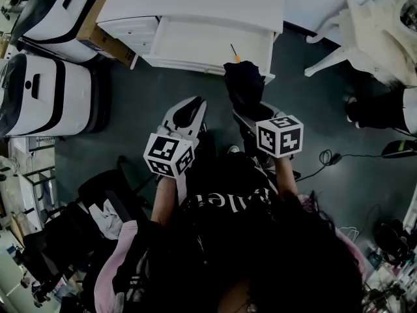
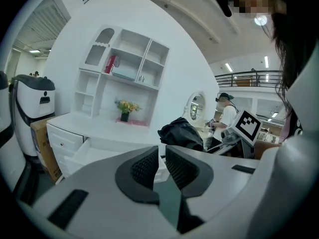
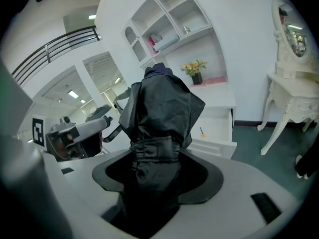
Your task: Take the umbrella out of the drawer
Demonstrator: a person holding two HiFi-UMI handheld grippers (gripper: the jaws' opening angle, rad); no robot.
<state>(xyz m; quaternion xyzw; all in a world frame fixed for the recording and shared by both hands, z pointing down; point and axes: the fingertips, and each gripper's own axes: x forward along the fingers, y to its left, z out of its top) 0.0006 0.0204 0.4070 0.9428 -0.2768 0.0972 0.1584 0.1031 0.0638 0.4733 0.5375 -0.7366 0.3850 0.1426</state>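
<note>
My right gripper (image 1: 251,113) is shut on the folded black umbrella (image 1: 242,83). It holds the umbrella upright above the dark floor, just in front of the open white drawer (image 1: 208,67). In the right gripper view the umbrella (image 3: 159,108) fills the space between the jaws of the right gripper (image 3: 158,161), strap at jaw level. The open drawer (image 3: 219,128) lies behind it. My left gripper (image 1: 193,106) hovers to the umbrella's left, shut with nothing in it. In the left gripper view, the left gripper (image 2: 162,158) has its pads nearly touching, with the umbrella (image 2: 180,133) beyond them.
A thin orange-tipped stick (image 1: 233,52) lies in the drawer. Two white-and-black cases (image 1: 45,96) and a cardboard box (image 1: 98,31) stand at the left. A white ornate table (image 1: 371,31) is at the right, and a cable (image 1: 326,156) trails on the floor. Another person (image 2: 227,113) stands farther back.
</note>
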